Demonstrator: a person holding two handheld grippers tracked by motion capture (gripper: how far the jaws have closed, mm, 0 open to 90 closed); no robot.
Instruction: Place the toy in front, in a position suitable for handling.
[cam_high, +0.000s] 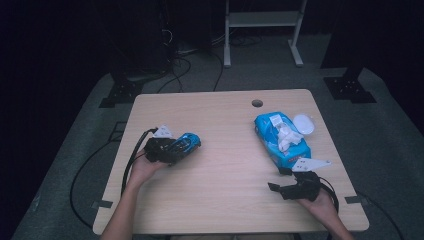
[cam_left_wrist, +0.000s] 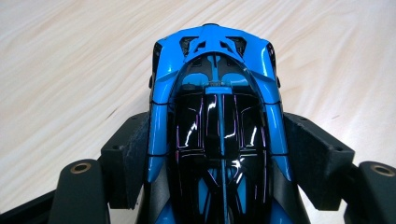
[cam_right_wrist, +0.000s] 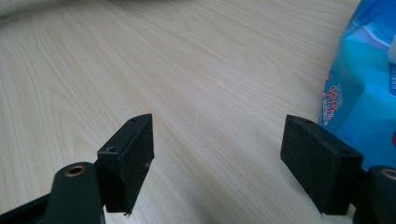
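Note:
A blue and black toy car (cam_left_wrist: 219, 130) sits between the pads of my left gripper (cam_left_wrist: 219, 154), which press on both its sides. In the high view that left gripper (cam_high: 176, 148) holds the toy car (cam_high: 187, 142) at the table's left, with the car's nose pointing right. My right gripper (cam_right_wrist: 217, 158) stands open with bare wood between its pads. In the high view the right gripper (cam_high: 280, 189) is at the table's front right, just in front of a blue wet-wipes pack (cam_high: 280, 140). The pack's edge (cam_right_wrist: 364, 93) shows at the right of the right gripper view.
A white tissue sticks out of the wipes pack, and a white round lid (cam_high: 303, 123) lies beside it at the right. The wooden table (cam_high: 225, 165) has a cable hole (cam_high: 257, 103) near its far edge. Cables trail off the left side.

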